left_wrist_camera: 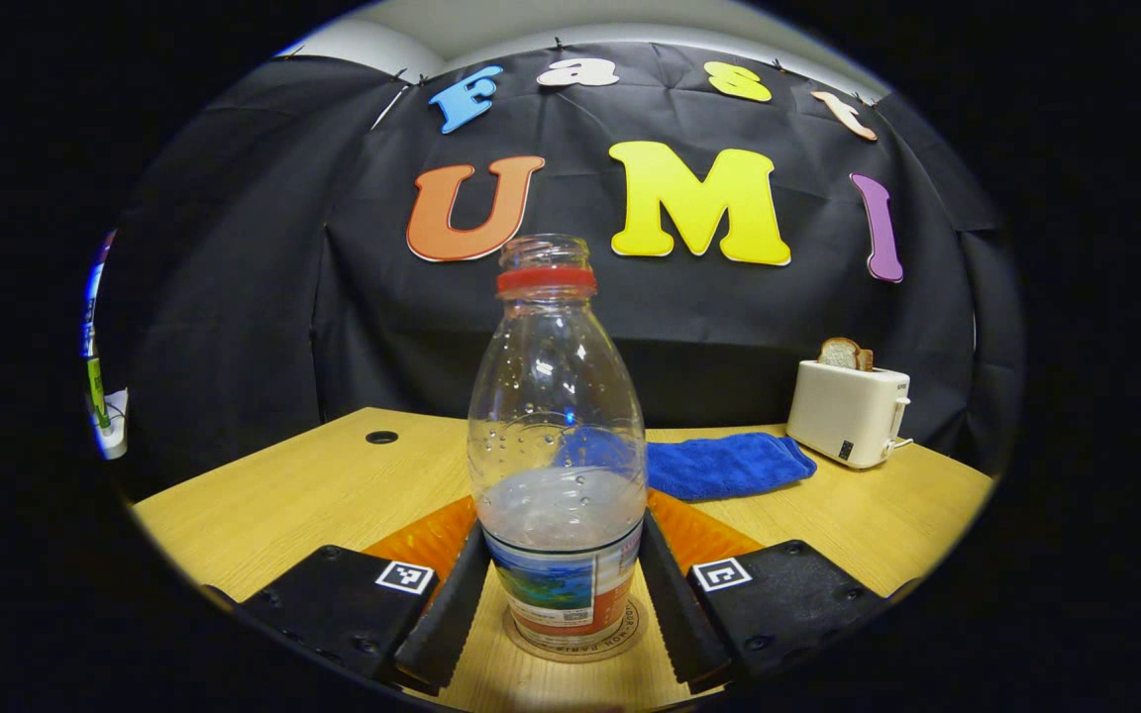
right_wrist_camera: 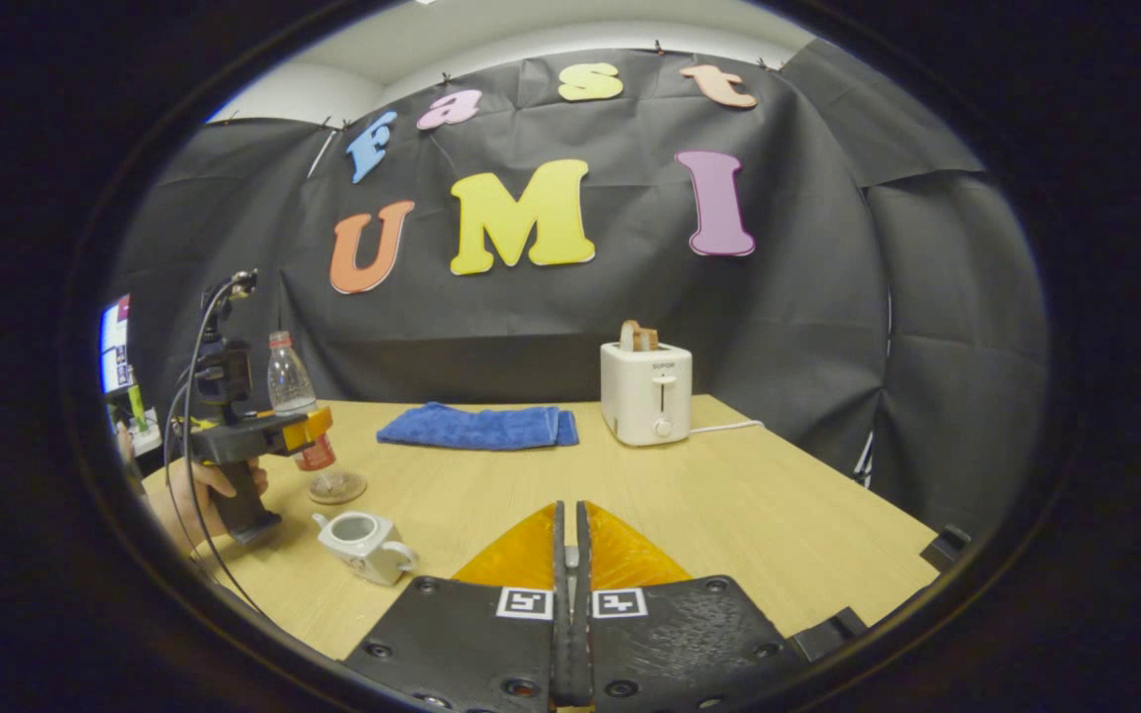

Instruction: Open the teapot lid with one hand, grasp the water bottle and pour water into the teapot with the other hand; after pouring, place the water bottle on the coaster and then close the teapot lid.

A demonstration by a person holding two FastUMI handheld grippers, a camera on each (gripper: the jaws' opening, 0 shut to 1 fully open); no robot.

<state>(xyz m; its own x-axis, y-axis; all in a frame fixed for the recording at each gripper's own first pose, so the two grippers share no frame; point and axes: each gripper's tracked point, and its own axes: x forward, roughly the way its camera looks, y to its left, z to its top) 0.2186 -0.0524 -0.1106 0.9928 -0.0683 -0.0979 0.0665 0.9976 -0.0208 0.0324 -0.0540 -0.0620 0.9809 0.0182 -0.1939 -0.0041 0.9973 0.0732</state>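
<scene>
Flanked water bottle (left_wrist_camera: 559, 465) on coaster (left_wrist_camera: 630, 639) with left tongs (left_wrist_camera: 563, 614) apart; kept right tongs (right_wrist_camera: 570, 555) together, teapot (right_wrist_camera: 364, 544) lidless.

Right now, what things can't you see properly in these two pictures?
- Teapot lid: the teapot in the right gripper view stands open; where its lid lies, I cannot tell.
- Left gripper: whether its fingers press the water bottle is unclear in the left gripper view.
- Coaster: mostly hidden under the bottle there.
- Bottle label: too small and curved to read.
- Toaster: its back is turned away.
</scene>
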